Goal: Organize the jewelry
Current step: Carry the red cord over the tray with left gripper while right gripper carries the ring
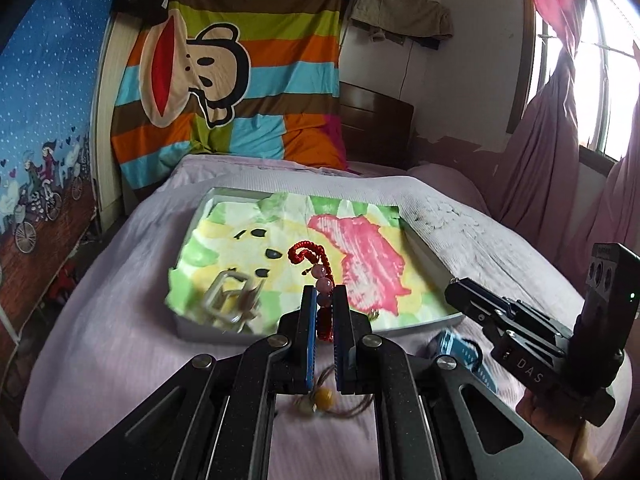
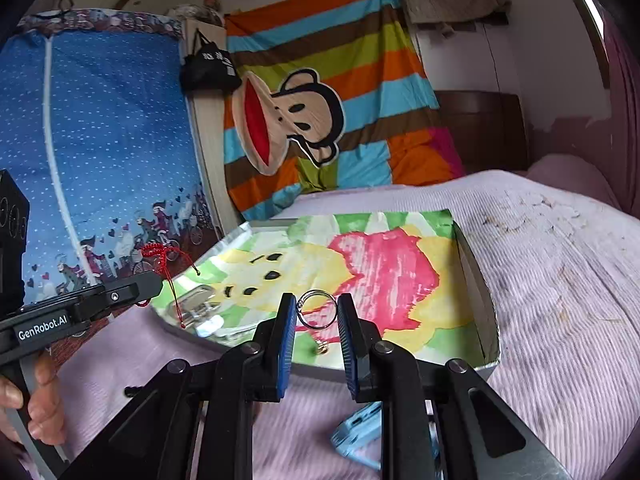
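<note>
1. Above the bed, left gripper (image 1: 324,300) clamps a red cord bracelet (image 1: 320,268) with pink beads.
2. Right gripper (image 2: 317,312) pinches a silver ring (image 2: 317,310) over the tray (image 2: 490,320).

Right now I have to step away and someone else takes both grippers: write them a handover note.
Left gripper: shut on the red cord bracelet with pink beads.
Right gripper: shut on the silver ring.
Both hover near the box lined with painted paper on the bed.
Done: metal clip and a small gold piece lie in the box.
Left: place both held pieces; beaded cord and blue item remain on the bed.
</note>
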